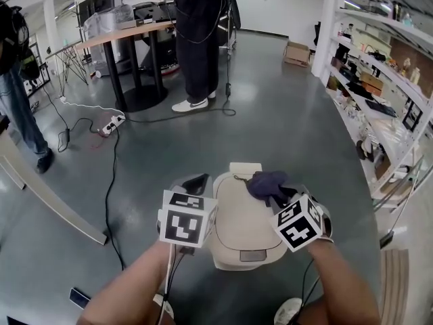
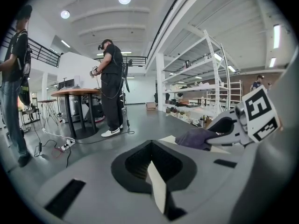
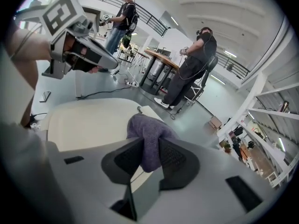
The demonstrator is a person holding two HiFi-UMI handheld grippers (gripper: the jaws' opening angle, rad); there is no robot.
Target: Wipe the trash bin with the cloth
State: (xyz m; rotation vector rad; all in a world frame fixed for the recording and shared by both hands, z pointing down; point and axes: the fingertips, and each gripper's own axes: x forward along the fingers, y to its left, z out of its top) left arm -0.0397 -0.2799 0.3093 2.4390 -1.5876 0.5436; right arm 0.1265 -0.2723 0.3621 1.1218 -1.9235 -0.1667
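Cloth [image 1: 266,183] is clamped in right tongs [image 3: 148,155], laid on trash bin [image 1: 237,215] lid, lower centre of frame. Left tongs [image 2: 150,160] are closed and empty, just beside lid's left edge. Flat overlapping strokes are advised, with bin steadied from the left.

No text, label, brand or number can be read in any view

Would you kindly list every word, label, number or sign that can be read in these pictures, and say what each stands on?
None: no words or numbers can be read in any view.
Left tool and right tool: their cubes bear only black-and-white square patterns, no letters.
Shelf items and cardboard box: too small to read.
Trash bin and cloth: no print visible.
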